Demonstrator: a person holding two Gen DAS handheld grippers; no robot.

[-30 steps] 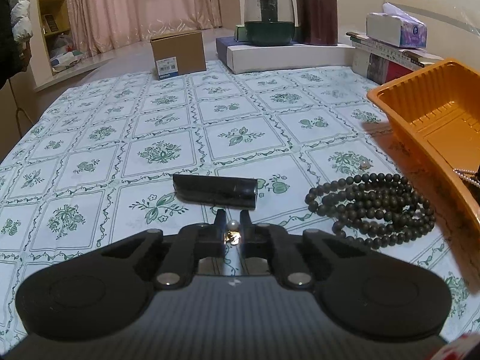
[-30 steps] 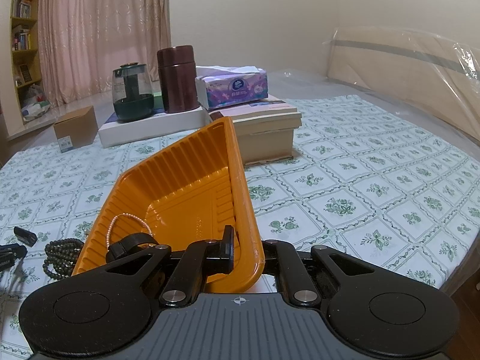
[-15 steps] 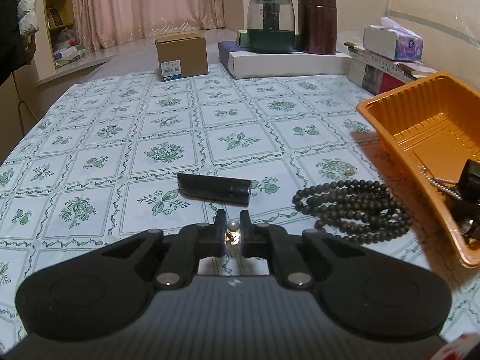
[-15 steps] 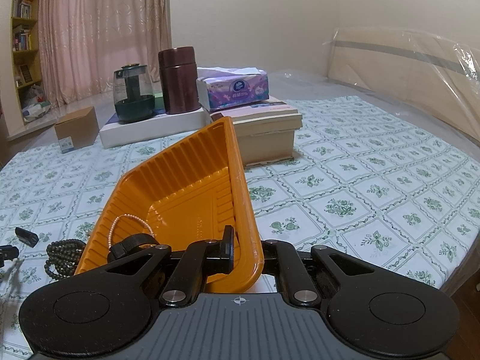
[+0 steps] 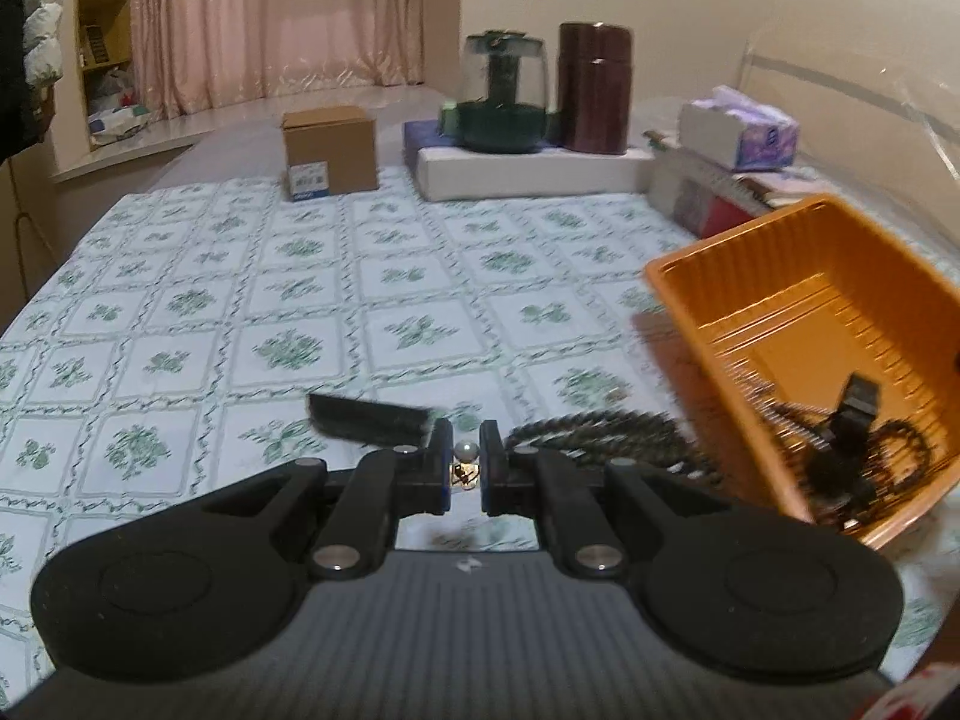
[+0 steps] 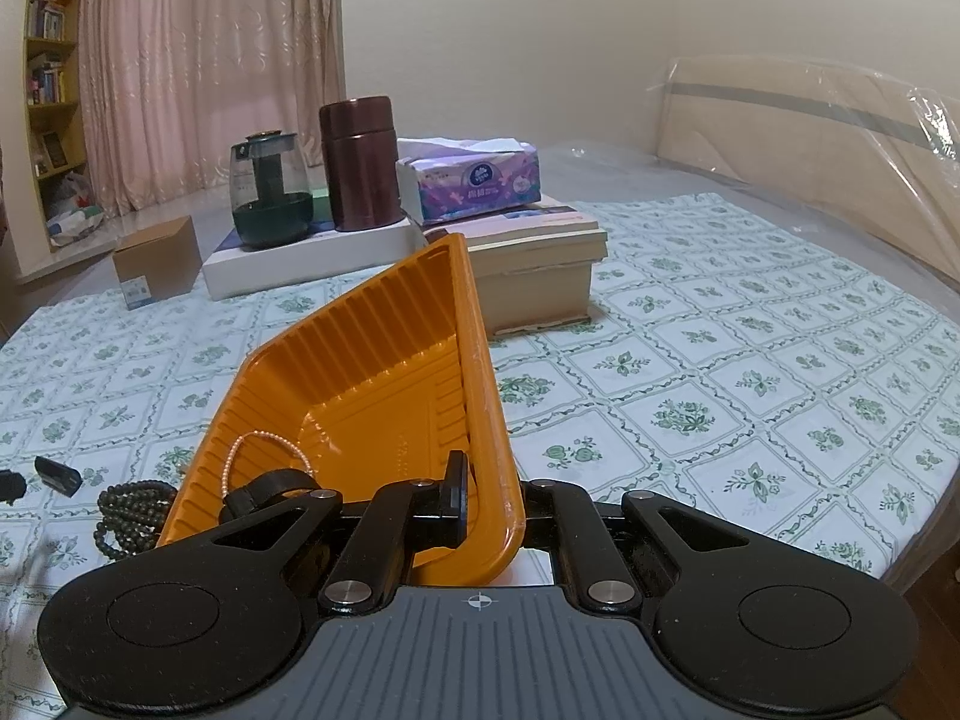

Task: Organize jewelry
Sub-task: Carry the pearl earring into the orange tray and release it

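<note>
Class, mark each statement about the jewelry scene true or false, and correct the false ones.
1. The left tool pinches a small pearl piece. True.
2. The orange tray lies flat on the tablecloth. False: the right tool grips its rim and holds it tilted.
3. The dark bead string lies inside the tray. False: it lies on the tablecloth beside it.
4. A thin pearl strand lies in the tray. True.
</note>
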